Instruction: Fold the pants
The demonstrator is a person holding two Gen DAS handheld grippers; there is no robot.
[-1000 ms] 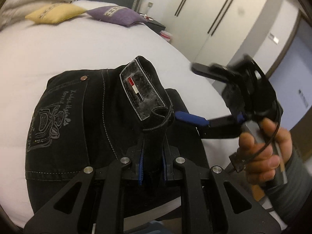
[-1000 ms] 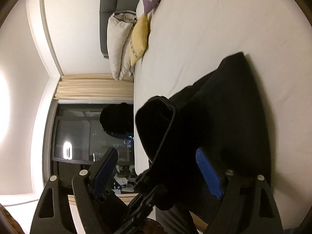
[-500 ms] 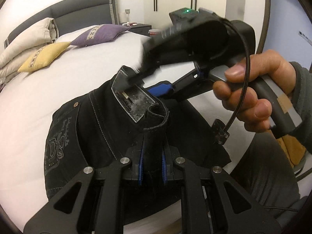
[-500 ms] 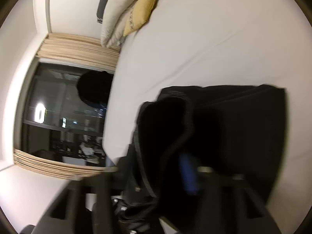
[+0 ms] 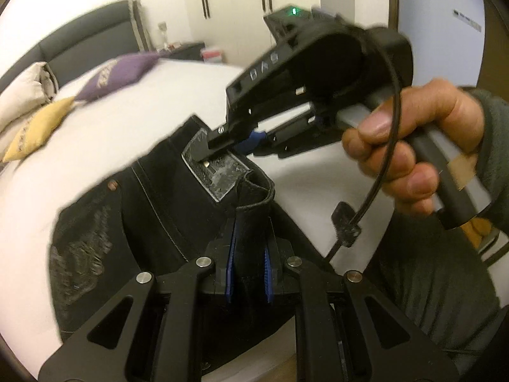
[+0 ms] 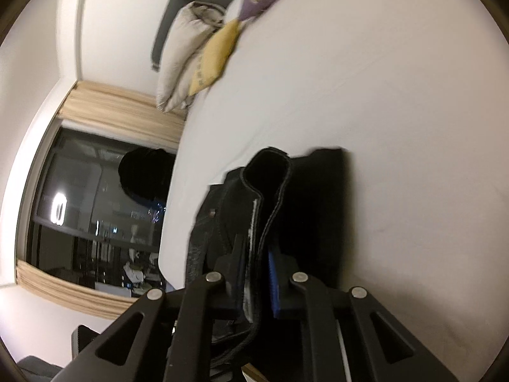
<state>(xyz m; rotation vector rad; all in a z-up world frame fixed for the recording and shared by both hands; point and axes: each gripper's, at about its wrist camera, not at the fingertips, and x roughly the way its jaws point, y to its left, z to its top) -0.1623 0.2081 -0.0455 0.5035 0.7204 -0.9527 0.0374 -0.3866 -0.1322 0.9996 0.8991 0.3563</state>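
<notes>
The black denim pants (image 5: 152, 216) are spread on the white bedsheet (image 5: 105, 146), with a yellow cushion (image 5: 31, 130) and a purple cushion (image 5: 121, 73) set far back by the headboard. A raised fold of the waistband is pinched between the blue-padded fingers of the left gripper (image 5: 249, 273), which are closed to the thickness of the cloth. Further right, the right gripper (image 6: 257, 281) is held by a bare hand (image 5: 410, 146) wrapped round its grey handle (a black cable hangs below it), its fingers angled down onto the waistband's leather label. From its own camera, its fingers are seen clamped on the waistband edge. A second earlier its fingers were spread wide beside the cloth; half a second earlier they were blurred in motion near the label.
</notes>
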